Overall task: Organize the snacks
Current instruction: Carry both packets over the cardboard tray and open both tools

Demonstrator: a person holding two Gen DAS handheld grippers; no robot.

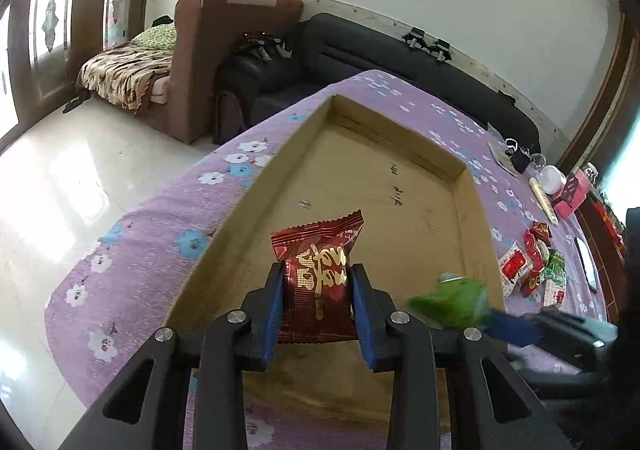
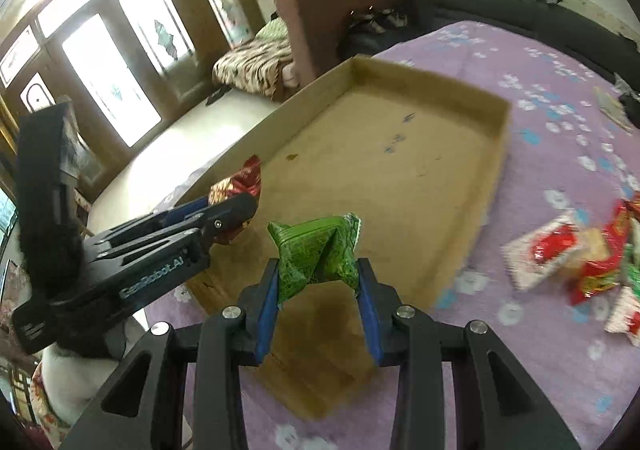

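Observation:
My left gripper is shut on a dark red snack packet with gold lettering, held over the near end of a shallow cardboard tray. My right gripper is shut on a green snack packet, held over the tray's near end. The right gripper and green packet show blurred at the right of the left wrist view. The left gripper with the red packet shows at the left of the right wrist view. A pile of red, white and green snack packets lies on the purple cloth right of the tray, also in the right wrist view.
The tray sits on a table with a purple flowered cloth. At the far right of the table are a pink box, a white jar and small items. Beyond the table stand a dark sofa and a brown armchair.

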